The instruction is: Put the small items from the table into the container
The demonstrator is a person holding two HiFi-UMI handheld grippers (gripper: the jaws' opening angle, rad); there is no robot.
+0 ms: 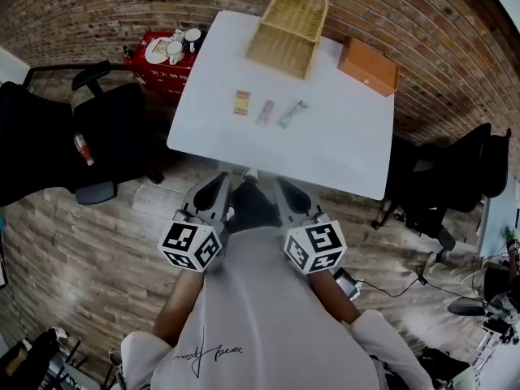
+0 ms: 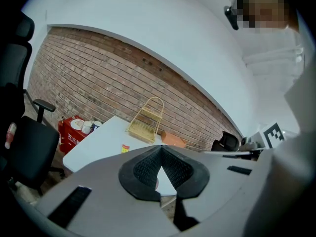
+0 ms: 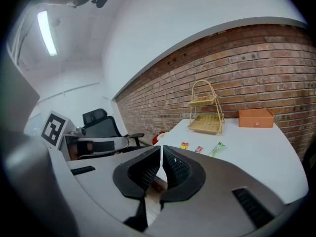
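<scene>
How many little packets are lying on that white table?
3, in a row on the table, in front of the wicker basket: yellow-and-red packet left, pink packet centre, green packet right. None looks hidden.

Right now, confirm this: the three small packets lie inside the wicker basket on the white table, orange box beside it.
Wrong on one point. The head view shows the three small packets lying in a row on the white table, short of the wicker basket, not inside it. The orange box does sit beside the basket.
</scene>
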